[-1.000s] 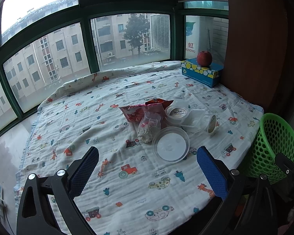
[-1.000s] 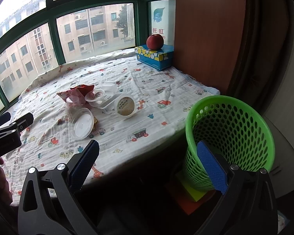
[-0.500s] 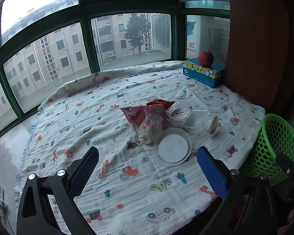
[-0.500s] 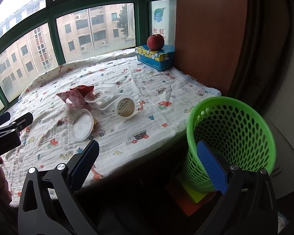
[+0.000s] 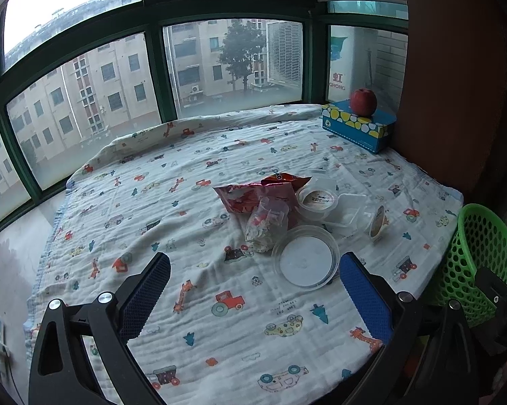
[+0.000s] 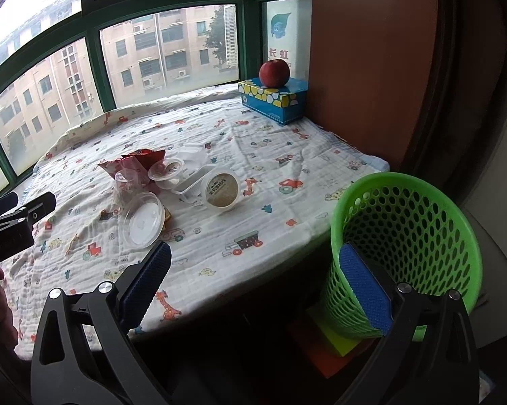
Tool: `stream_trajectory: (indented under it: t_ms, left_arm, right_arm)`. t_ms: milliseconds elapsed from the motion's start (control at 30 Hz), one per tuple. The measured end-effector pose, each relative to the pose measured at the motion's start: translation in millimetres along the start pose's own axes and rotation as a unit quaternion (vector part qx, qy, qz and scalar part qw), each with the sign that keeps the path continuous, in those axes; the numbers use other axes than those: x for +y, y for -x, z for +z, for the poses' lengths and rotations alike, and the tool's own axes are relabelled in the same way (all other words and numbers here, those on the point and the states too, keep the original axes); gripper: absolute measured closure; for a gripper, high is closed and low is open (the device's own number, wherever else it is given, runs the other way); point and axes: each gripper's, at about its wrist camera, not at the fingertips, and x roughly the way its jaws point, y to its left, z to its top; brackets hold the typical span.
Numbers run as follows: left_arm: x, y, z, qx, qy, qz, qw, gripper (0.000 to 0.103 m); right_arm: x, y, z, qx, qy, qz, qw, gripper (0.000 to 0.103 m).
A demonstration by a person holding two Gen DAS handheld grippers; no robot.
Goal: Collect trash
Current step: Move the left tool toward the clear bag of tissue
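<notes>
A small heap of trash is lying in the middle of the white quilted cloth printed with cars and animals (image 5: 158, 202): a crumpled red foil snack wrapper (image 5: 250, 194), a crinkled clear plastic bag (image 5: 265, 224) leaning against it, a round clear plastic lid (image 5: 305, 258) lying flat just in front, a shallow round cup with a tan label (image 5: 317, 200), a clear rectangular plastic tray (image 5: 348, 212) and a second round tub tipped on its side (image 6: 223, 190) beside the tray. The green perforated plastic wastebasket (image 6: 408, 236) is standing on the floor off the cloth's right edge, well apart from the heap. The left gripper (image 5: 253, 290) is hovering over the cloth just short of the lid, its blue-padded jaws spread wide and holding nothing. The right gripper (image 6: 256, 280) is hanging at the cloth's near edge beside the basket, jaws likewise gaping and empty. At the far corner a red apple (image 5: 363, 101) is sitting on a blue tissue box with yellow and white spots (image 5: 358, 128), by the green-framed window (image 5: 152, 81)
</notes>
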Motion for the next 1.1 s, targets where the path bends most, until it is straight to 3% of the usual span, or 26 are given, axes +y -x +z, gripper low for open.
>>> stream_trajectory:
  t_ms: [733,1100]
  left_arm:
    - [24,-23,21,-0.006,0.008,0.026,0.9996,0.006]
    - [31,-52,32,0.014,-0.008,0.033,0.9993,0.006]
  right_arm:
    - [9,-44,18,0.017,0.001,0.024,1.000,0.005]
    - [14,-81,25,0.033,0.008,0.033,0.999,0.005]
